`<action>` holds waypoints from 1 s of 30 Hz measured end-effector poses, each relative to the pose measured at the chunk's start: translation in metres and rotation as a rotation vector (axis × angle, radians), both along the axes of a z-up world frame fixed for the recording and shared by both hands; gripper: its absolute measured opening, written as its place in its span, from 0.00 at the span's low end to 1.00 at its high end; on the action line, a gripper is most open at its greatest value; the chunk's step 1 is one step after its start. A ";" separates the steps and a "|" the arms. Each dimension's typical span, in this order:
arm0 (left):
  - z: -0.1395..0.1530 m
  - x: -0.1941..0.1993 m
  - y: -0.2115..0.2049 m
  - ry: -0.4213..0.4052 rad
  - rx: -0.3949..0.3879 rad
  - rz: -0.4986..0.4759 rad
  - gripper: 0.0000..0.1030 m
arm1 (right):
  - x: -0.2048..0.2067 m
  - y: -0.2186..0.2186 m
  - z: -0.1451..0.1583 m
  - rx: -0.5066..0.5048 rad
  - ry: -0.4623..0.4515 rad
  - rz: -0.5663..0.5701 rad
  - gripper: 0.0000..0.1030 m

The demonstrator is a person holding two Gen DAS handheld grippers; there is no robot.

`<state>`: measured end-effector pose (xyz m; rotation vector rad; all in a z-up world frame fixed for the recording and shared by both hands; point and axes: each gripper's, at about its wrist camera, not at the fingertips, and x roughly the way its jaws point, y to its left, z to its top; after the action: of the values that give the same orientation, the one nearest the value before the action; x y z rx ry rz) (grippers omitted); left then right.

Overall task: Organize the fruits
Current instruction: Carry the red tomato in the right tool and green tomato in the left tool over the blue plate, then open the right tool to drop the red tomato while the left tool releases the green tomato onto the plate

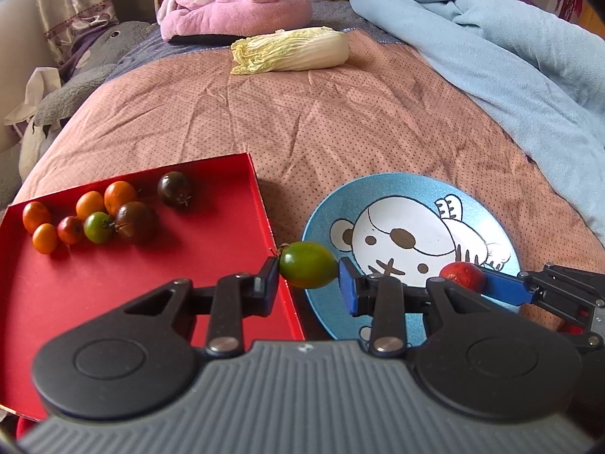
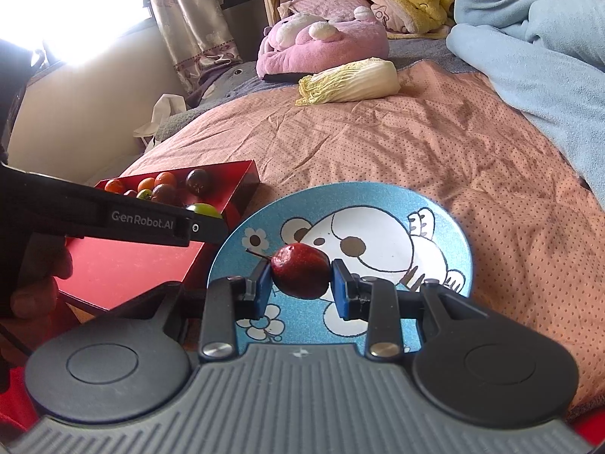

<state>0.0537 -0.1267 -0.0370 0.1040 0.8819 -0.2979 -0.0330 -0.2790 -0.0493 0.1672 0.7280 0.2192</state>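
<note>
I work over a bed spread with a dotted pink quilt (image 1: 340,121); a light blue blanket (image 1: 510,56) is heaped along its right side, a pink plush toy (image 1: 234,3) lies at the far end, and a napa cabbage (image 1: 291,51) rests on the quilt just in front of it. Nearer me, a red tray (image 1: 113,283) sits on the left and a blue plate with a cartoon bear (image 1: 408,234) just beside it on the right. In the tray's far corner cluster small fruits: orange ones, a red one, a green one and two dark tomatoes (image 1: 176,188). My left gripper (image 1: 308,276) is closed on a green tomato (image 1: 308,265), pinched between both pads above the gap between tray and plate. My right gripper (image 2: 301,280) is clamped on a small red fruit (image 2: 300,270) with a thin stem, held over the plate's near part.
</note>
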 end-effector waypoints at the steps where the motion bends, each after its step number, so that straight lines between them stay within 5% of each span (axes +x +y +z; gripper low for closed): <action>1: -0.002 0.001 -0.002 0.001 0.004 -0.004 0.36 | 0.000 0.000 -0.001 0.002 0.001 0.001 0.38; 30: -0.040 0.033 -0.051 0.087 0.010 -0.081 0.38 | -0.003 -0.025 -0.021 -0.021 0.042 -0.052 0.37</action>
<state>0.0862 -0.1782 -0.0765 0.1365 0.9666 -0.3757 -0.0356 -0.3045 -0.0699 0.1710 0.7665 0.1584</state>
